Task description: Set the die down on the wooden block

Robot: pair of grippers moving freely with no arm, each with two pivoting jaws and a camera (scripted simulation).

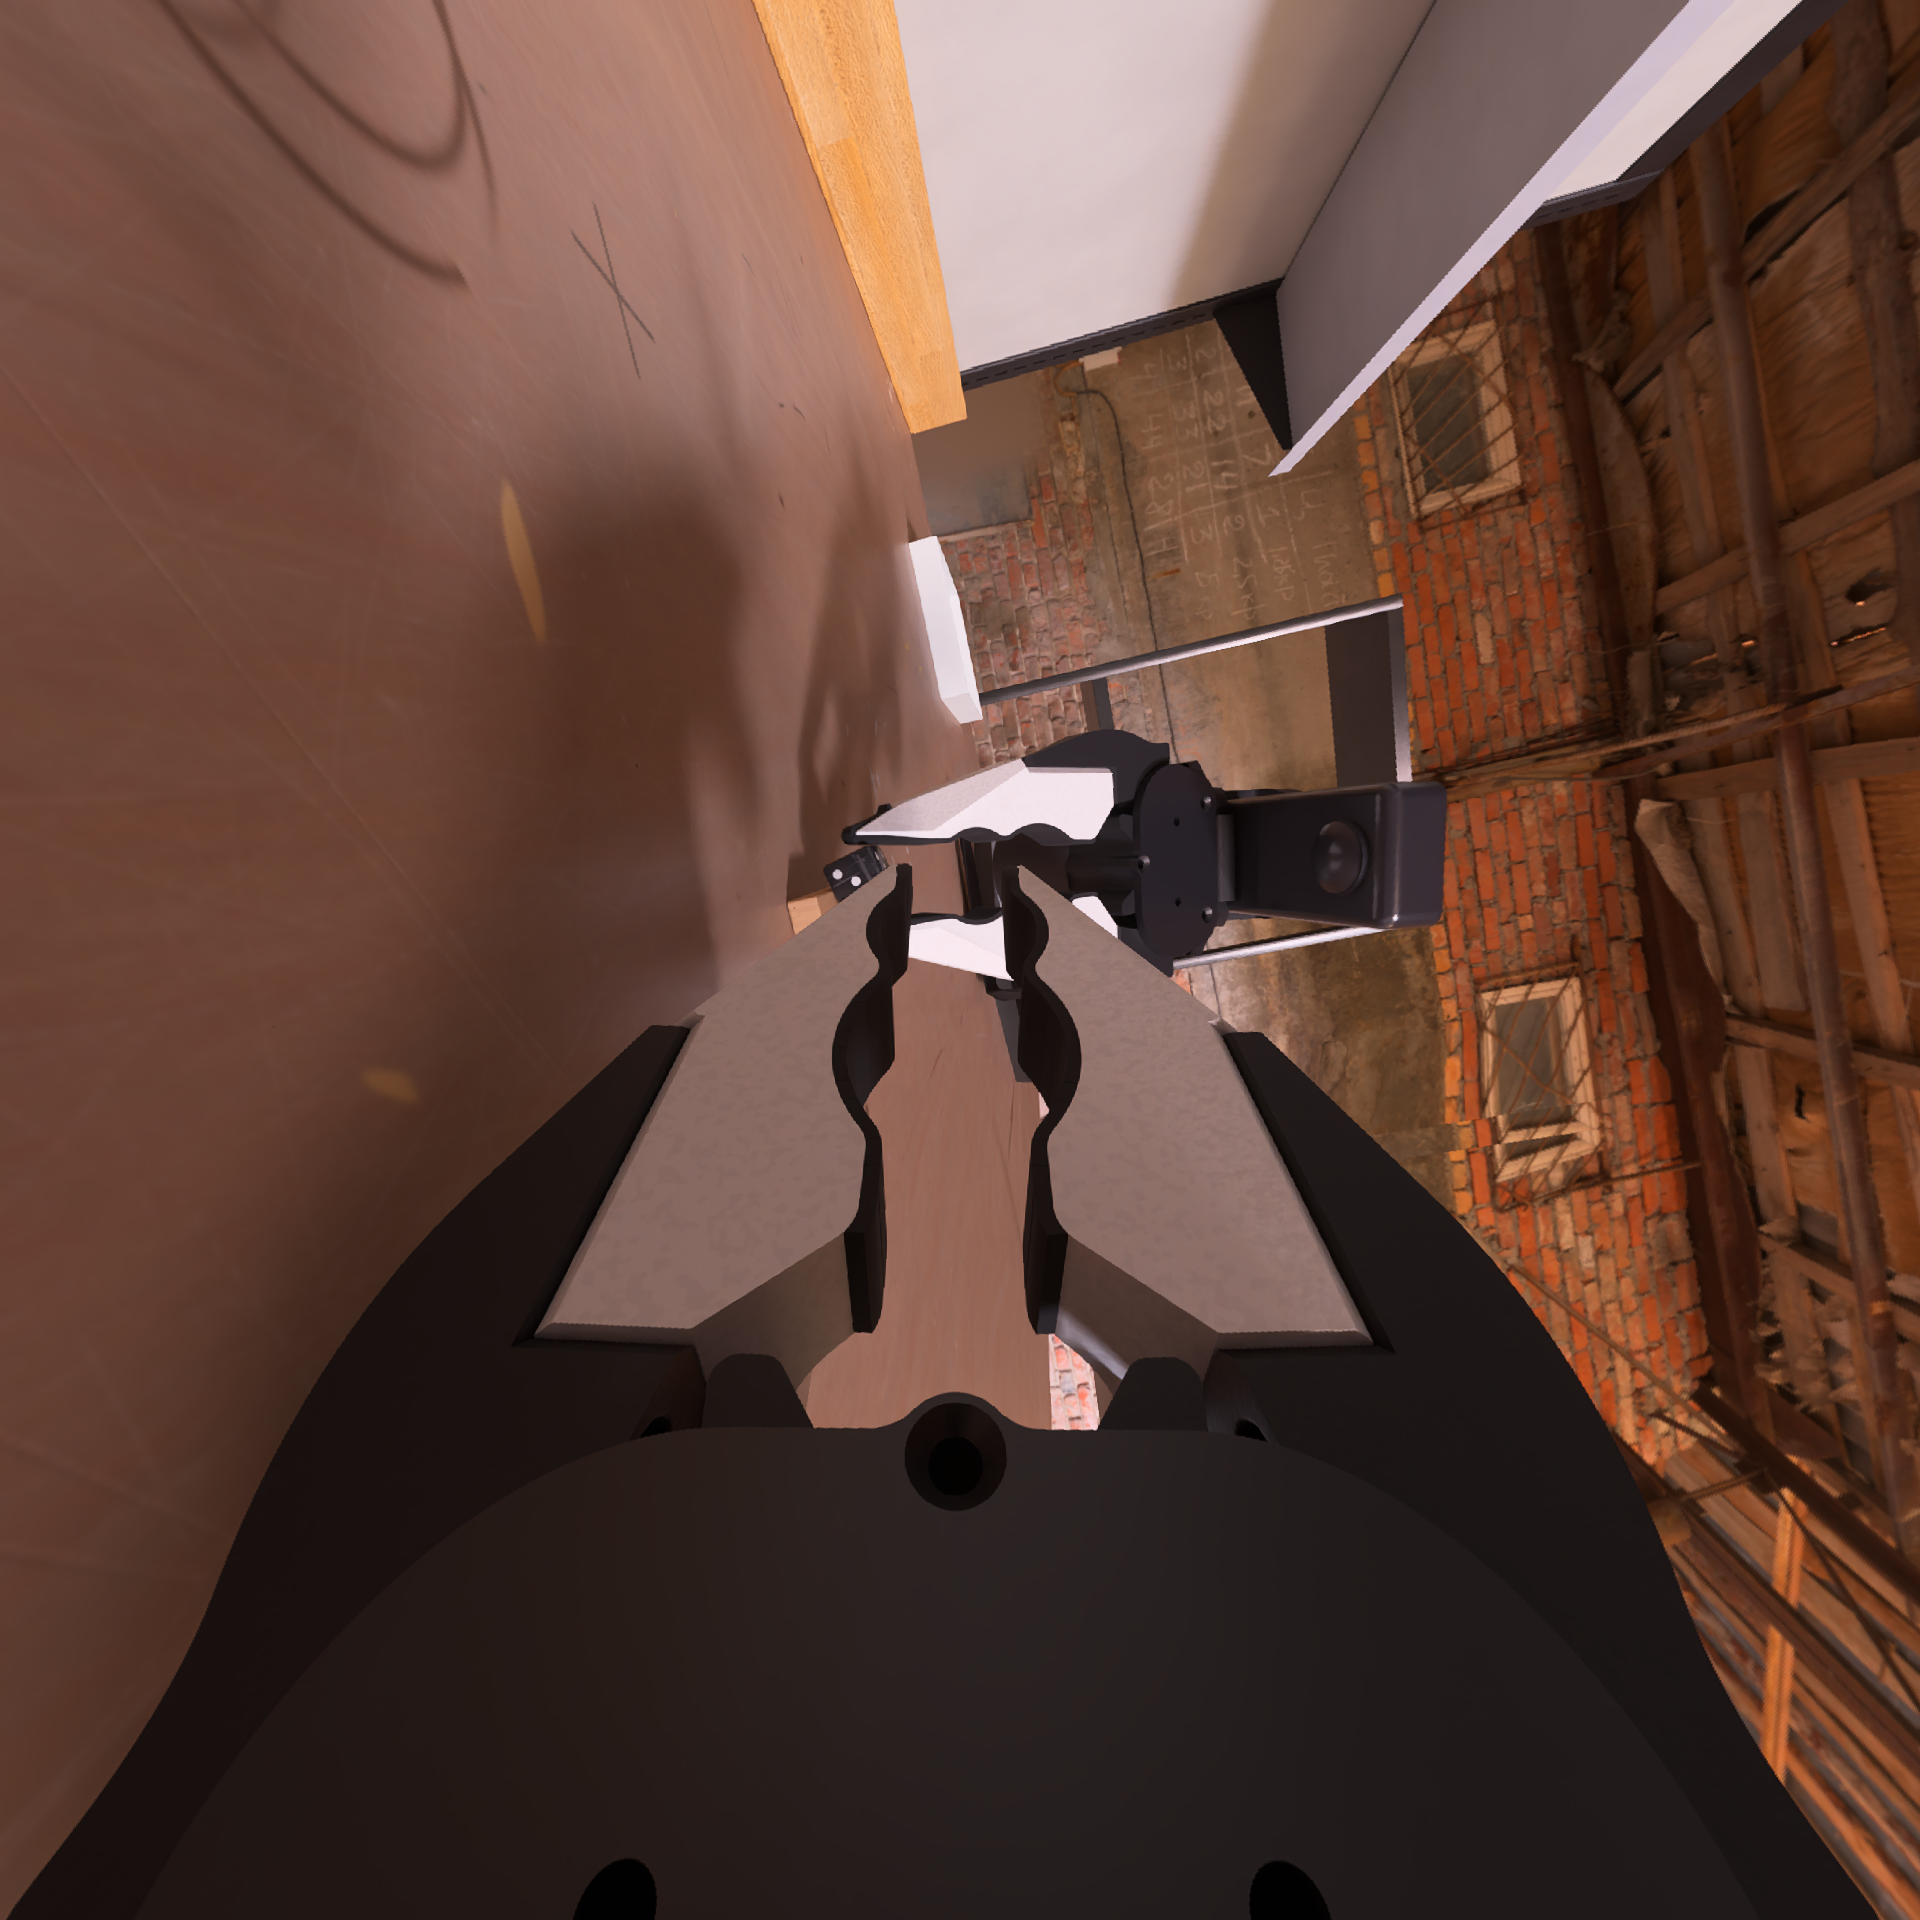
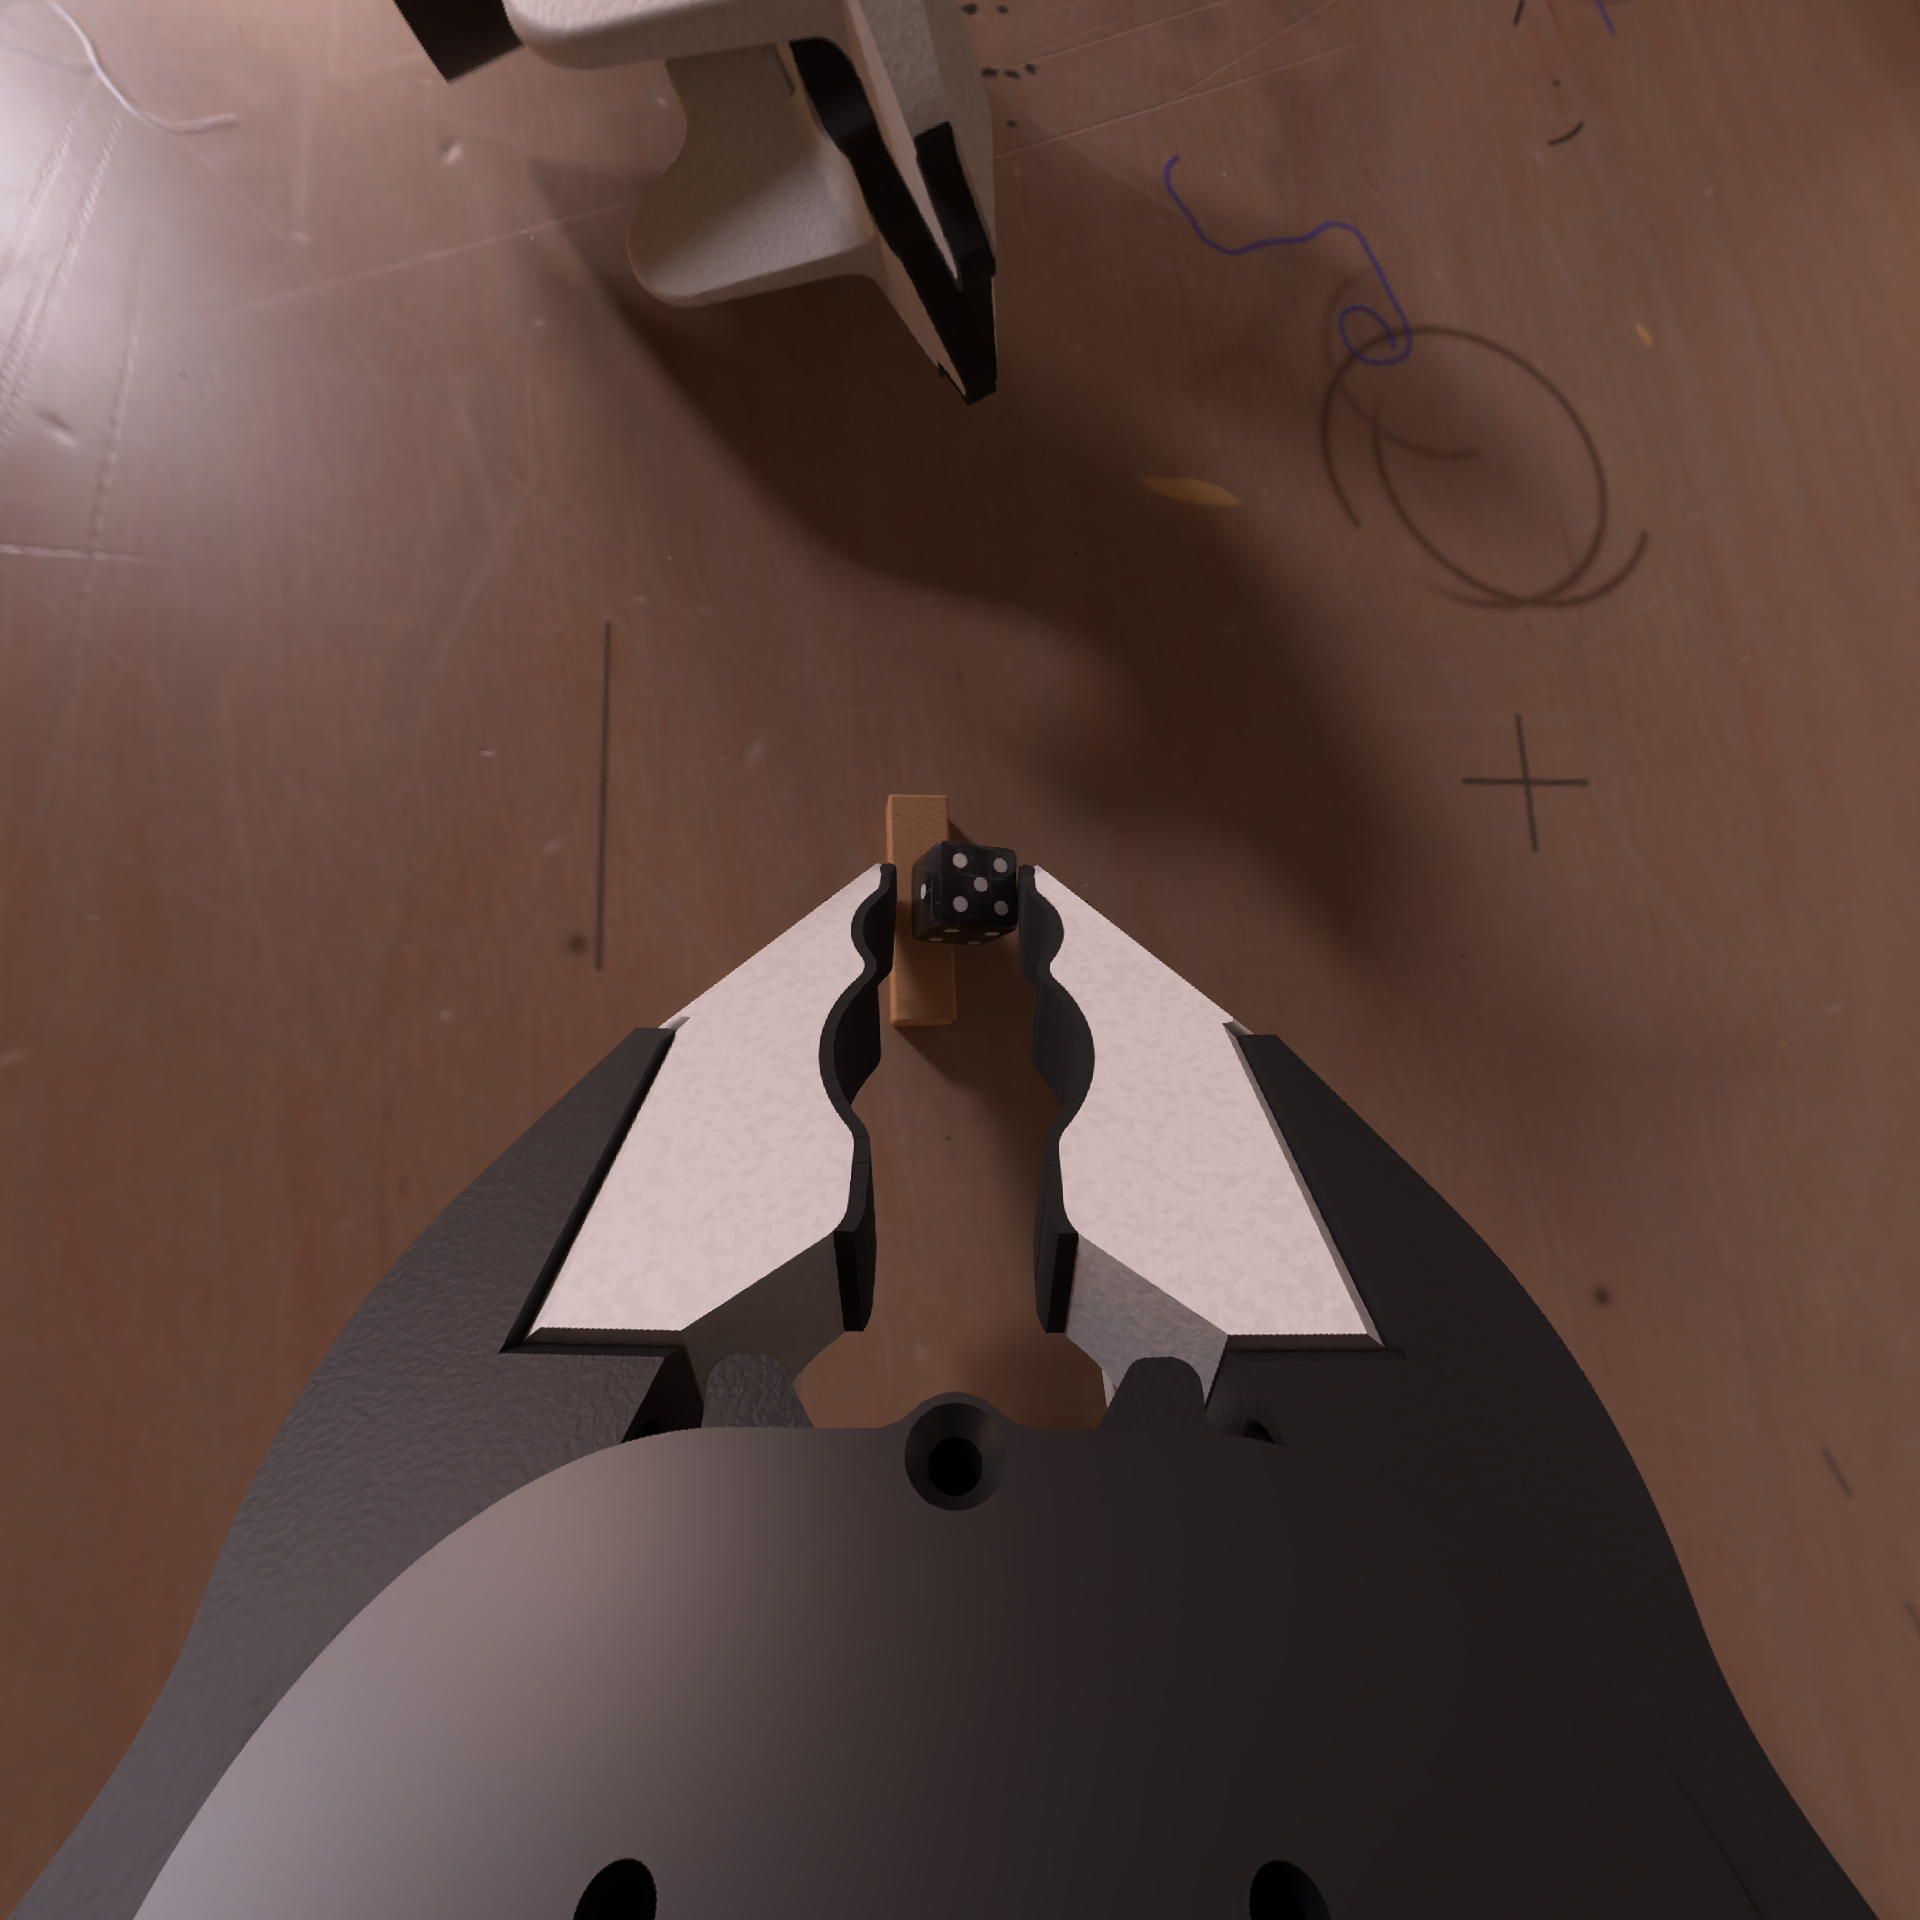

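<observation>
Between the fingertips of the right gripper (image 2: 956, 899), at 12 o'clock in the right wrist view, the black die (image 2: 962, 896) with white pips is located. The fingers are spread apart; the right fingertip lies just beside the die, and actual contact cannot be confirmed. A clear gap is seen on the left side. The die overlaps the right edge of the wooden block (image 2: 918, 914), a narrow tan strip lying on the brown table (image 2: 312, 727); whether the die rests on the block or is held just above it cannot be determined. Part of the block is covered by the die and by the left fingertip.

Farther out, at 12 o'clock near the top edge, the left gripper (image 2: 961, 364) is seen pointing down toward the table, its body cut off by the frame. Its shadow is cast across the table between the two grippers. Pencil circles (image 2: 1475, 468), a cross mark (image 2: 1525, 781) at 2 o'clock and a straight line (image 2: 603, 795) at 10 o'clock are drawn on the surface.

From the left wrist view, the left gripper (image 1: 956, 894) is shown with fingers parted and nothing between them. Beyond its tips, the right gripper (image 1: 1039, 831) blocks most of the scene; only a corner of the die (image 1: 854, 871) is visible at 11 o'clock. A white box (image 1: 945, 634) sits at the far table edge, and brick walls (image 1: 1538, 883) are seen behind.
</observation>
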